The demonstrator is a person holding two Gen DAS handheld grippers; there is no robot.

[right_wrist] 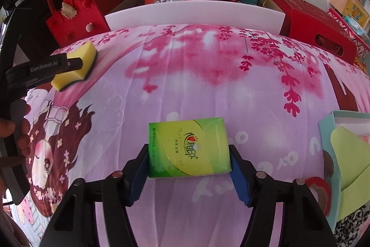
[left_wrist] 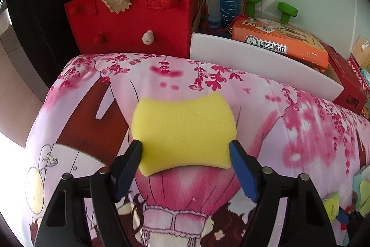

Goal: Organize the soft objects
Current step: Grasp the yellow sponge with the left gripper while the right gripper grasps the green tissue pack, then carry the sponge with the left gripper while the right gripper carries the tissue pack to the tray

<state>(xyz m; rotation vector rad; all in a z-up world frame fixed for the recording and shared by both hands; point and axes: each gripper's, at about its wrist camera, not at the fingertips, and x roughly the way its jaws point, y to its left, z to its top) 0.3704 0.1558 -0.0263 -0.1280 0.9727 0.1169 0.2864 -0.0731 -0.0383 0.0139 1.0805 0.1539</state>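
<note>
1. Step in hand: both grippers are taking hold of one soft object each on the pink floral printed bedsheet (right_wrist: 196,75); neither object appears lifted yet.
2. Left gripper (left_wrist: 185,152): its blue-padded fingers (left_wrist: 240,168) bracket the yellow waisted foam sponge (left_wrist: 183,131) at its narrow middle. The pads touch the sponge's sides at 9 and 3 o'clock, closed part way, and little squeeze shows in the foam.
3. Right gripper (right_wrist: 188,159): its fingers (right_wrist: 238,177) close part way on the green plastic-wrapped tissue pack (right_wrist: 188,147), pads against its two short sides, with the pack lying flat.
4. Positions: in the right wrist view the sponge sits at 10 o'clock, well apart from the tissue pack at 6 o'clock.
5. Pose: each gripper tilts steeply downward onto the sheet. A hand (right_wrist: 13,129) on the left tool's handle shows at 9 o'clock in the right wrist view.
6. Next move, as a judgement: firm each grip, lift clear of the sheet, and carry both to a container. The pale blue open cardboard box (right_wrist: 328,131) at 3 o'clock or the red felt handbag (left_wrist: 129,17) at 11 o'clock are likely candidates, but which one cannot be told.
</note>
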